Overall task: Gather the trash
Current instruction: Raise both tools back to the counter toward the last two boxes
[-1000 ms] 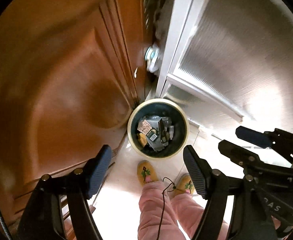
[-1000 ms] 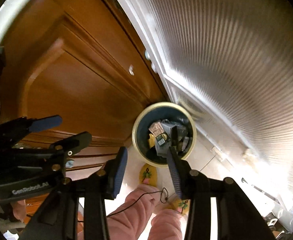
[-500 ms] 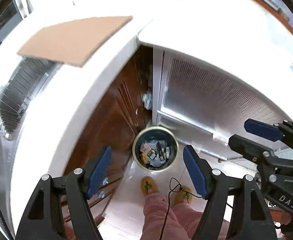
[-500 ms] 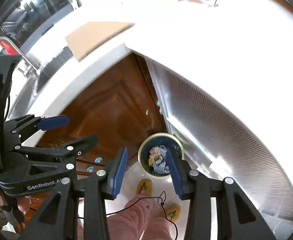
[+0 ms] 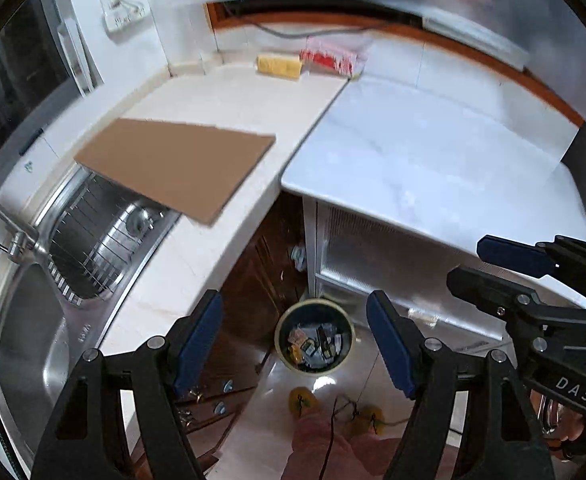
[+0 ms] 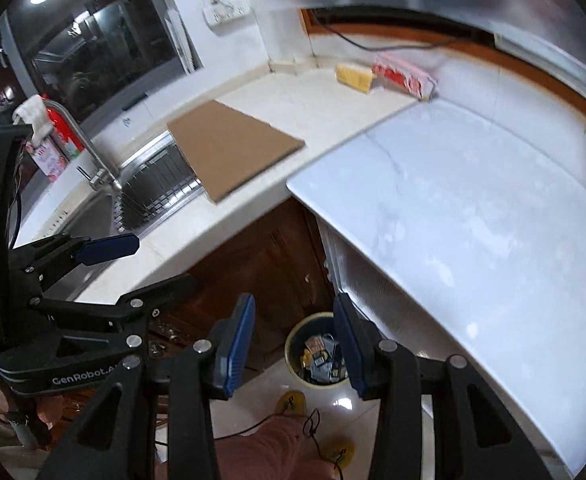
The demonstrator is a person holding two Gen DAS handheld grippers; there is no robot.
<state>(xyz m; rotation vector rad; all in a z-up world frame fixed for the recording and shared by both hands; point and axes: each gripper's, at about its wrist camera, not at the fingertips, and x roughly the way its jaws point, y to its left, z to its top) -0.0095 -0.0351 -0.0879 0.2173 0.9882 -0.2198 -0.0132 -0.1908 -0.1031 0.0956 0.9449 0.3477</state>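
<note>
A round trash bin [image 5: 313, 336] with a pale rim stands on the floor below the counter corner, holding several wrappers and papers; it also shows in the right wrist view [image 6: 317, 354]. My left gripper [image 5: 295, 340] is open and empty, high above the bin. My right gripper [image 6: 295, 344] is open and empty, also high above it. A yellow packet [image 5: 279, 66] and a red-and-white packet [image 5: 327, 60] lie at the back of the counter; both show in the right wrist view, the yellow one [image 6: 353, 76] beside the red one [image 6: 403, 78].
A brown cardboard sheet [image 5: 177, 166] lies on the beige counter, overhanging the steel sink [image 5: 33, 320] with its faucet [image 6: 89, 148]. A white marble top [image 6: 473, 216] lies to the right. Dark wood cabinet doors [image 6: 261, 264] face the bin. My legs and yellow slippers [image 5: 303, 400] are below.
Both grippers have risen from low beside the cabinet doors to well above counter height. The bin looks smaller and the countertop, sink and packets have come into view. Both stay open.
</note>
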